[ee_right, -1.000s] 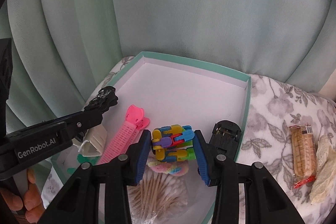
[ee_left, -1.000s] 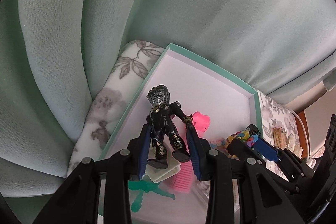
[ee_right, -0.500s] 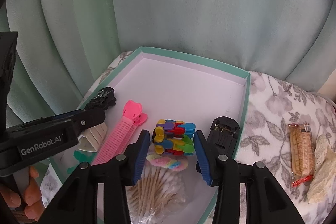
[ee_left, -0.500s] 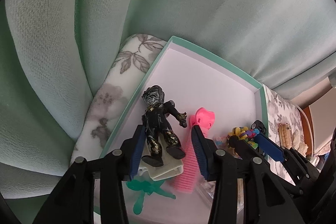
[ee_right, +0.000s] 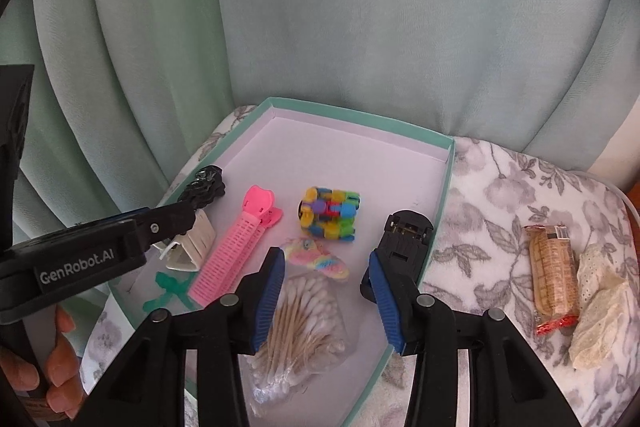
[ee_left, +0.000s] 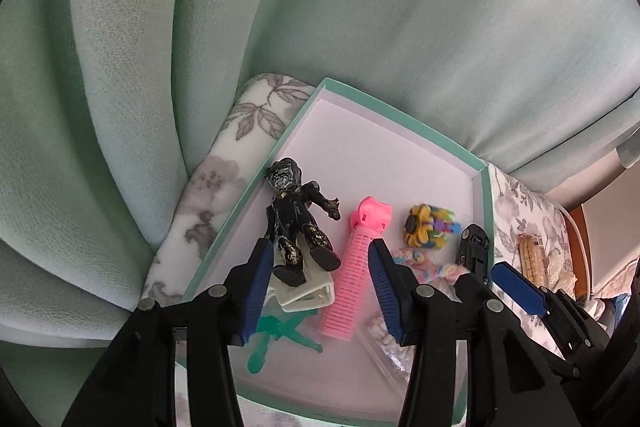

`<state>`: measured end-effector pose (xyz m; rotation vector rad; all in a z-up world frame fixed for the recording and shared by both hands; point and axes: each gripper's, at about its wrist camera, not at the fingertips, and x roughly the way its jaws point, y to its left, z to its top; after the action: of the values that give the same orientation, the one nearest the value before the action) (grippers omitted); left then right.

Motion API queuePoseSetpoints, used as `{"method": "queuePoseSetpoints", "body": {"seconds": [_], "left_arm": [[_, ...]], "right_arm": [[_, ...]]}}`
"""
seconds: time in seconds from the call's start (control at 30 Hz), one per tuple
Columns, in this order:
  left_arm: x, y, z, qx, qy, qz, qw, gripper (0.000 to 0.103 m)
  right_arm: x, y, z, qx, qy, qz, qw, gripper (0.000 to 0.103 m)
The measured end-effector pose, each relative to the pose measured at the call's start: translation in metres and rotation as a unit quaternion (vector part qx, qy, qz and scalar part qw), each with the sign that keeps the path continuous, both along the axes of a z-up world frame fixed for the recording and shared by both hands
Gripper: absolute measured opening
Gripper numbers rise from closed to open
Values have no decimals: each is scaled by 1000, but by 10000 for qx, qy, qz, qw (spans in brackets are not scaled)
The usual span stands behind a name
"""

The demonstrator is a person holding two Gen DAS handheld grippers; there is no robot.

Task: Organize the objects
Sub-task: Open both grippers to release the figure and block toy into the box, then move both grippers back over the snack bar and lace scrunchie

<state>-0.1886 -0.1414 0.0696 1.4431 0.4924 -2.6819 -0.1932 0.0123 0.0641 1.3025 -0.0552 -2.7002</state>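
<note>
The dark action figure (ee_left: 298, 223) and the multicoloured block cube (ee_right: 330, 213) lie loose in the teal-rimmed box (ee_right: 446, 195), and both the left gripper (ee_left: 316, 277) and right gripper (ee_right: 326, 291) stand open and empty. To finish well, draw each straight back without brushing anything. The box holds one figure, one cube, one pink hair clip (ee_right: 240, 247), one bag of cotton swabs (ee_right: 304, 323); one wrapped snack (ee_right: 554, 277) lies outside.

1 tray (ee_right: 447, 183), 2 figures (ee_left: 298, 223), 2 clips (ee_right: 240, 245), 1 snack bar (ee_right: 554, 269)
</note>
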Motion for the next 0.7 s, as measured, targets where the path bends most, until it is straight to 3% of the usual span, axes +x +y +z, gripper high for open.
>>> {"method": "queuePoseSetpoints", "body": {"seconds": [0.57, 0.7], "left_arm": [[74, 30, 7, -89, 86, 271, 9996, 50], [88, 33, 5, -85, 84, 358, 9993, 56]], "right_arm": [[60, 18, 8, -53, -15, -150, 9999, 48], [76, 27, 1, -146, -117, -261, 9995, 52]]}}
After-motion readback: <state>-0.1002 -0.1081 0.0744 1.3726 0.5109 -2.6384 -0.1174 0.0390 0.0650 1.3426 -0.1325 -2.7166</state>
